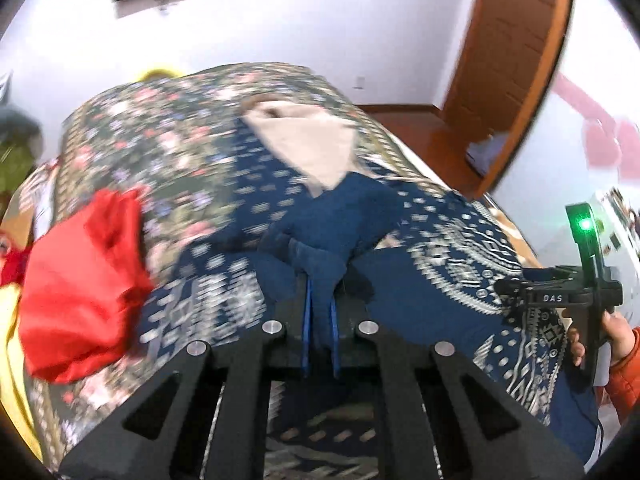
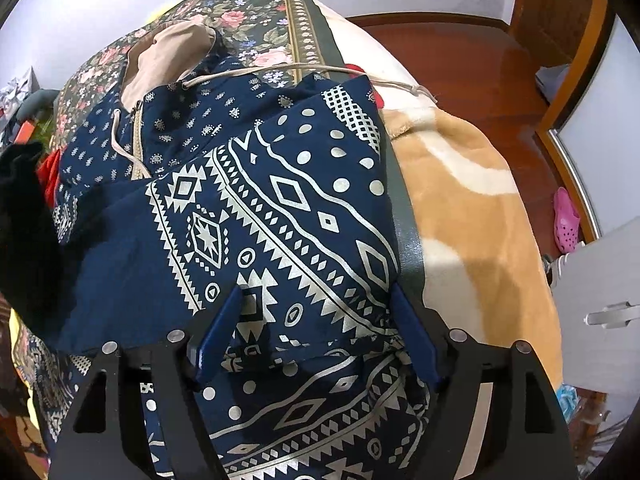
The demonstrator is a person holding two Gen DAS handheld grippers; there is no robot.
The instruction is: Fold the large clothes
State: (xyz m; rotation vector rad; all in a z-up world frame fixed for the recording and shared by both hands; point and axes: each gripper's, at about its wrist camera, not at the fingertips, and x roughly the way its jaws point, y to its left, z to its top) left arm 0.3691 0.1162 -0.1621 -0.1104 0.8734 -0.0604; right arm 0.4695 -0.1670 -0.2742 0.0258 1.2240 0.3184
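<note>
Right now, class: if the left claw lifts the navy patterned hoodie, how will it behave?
Probably floppy: the navy patterned hoodie bunches where the left claw pinches it. It likely drapes and sags, and its drawstring may trail.

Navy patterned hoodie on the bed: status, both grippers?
Left gripper shut on navy hoodie fabric. Right gripper open, over its folded panel. Red garment beside it on floral bedspread.
</note>
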